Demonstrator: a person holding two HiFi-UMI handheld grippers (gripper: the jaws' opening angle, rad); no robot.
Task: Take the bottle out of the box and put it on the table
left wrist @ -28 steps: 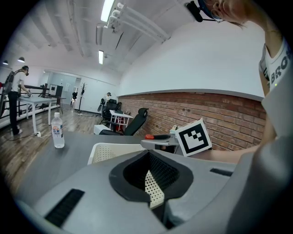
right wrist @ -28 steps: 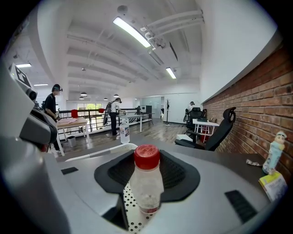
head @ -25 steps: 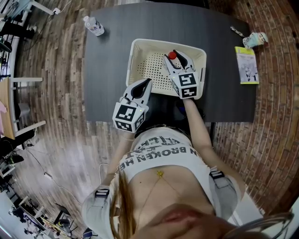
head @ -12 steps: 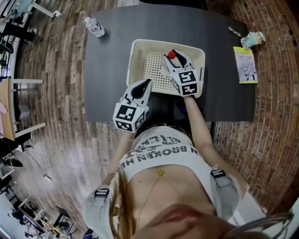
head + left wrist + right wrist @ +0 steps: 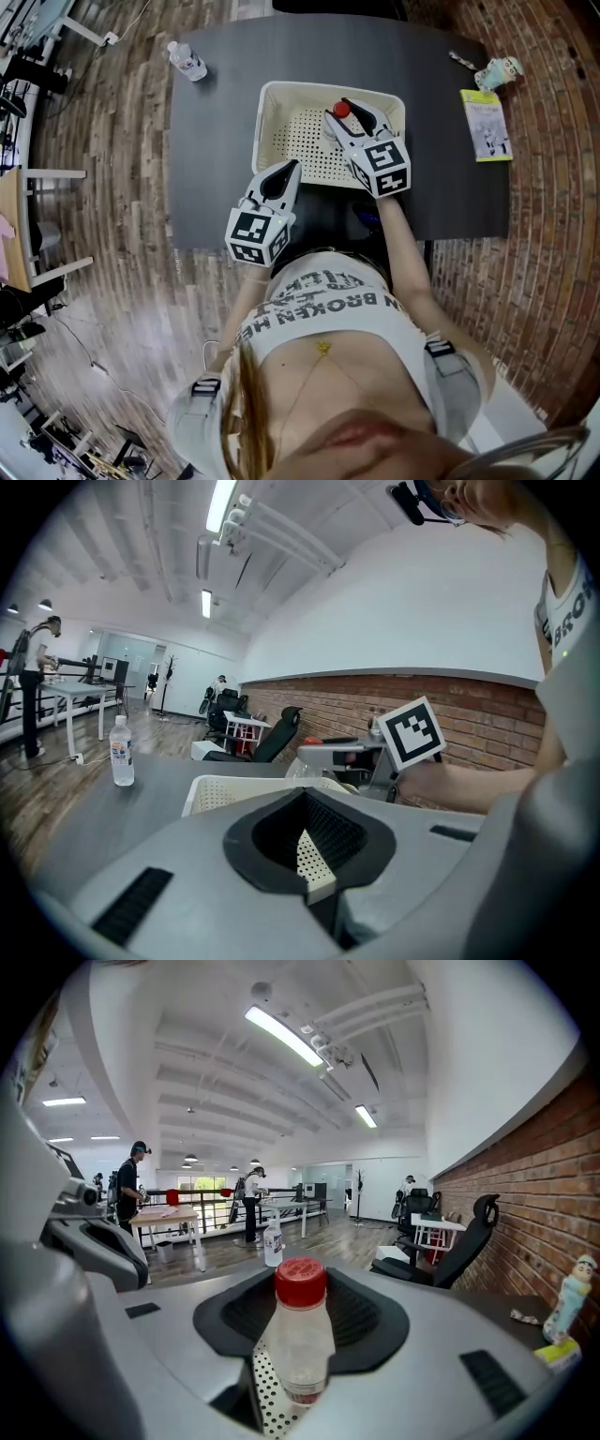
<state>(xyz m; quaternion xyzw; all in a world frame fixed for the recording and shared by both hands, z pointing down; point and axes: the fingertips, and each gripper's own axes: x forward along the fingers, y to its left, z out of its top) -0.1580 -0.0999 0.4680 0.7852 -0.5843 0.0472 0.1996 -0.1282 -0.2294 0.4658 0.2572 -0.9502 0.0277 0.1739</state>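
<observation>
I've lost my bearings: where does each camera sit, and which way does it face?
Head view: on the person's head, looking steeply down at the table, basket, left hand-held gripper and right hand-held gripper; torso shows.
Left gripper view: on the left hand-held gripper, facing across the basket toward the right one; the person's right forearm shows.
Right gripper view: on the right one, facing the open room; its jaws hold the bottle.
Shared: both gripper views show the spare bottle on the table.

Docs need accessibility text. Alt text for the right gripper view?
A clear, red-capped bottle stands upright, gripped between the jaws of the right gripper, above a white perforated basket. Beyond it stands a second bottle, with people at tables and a brick wall on the right.
</observation>
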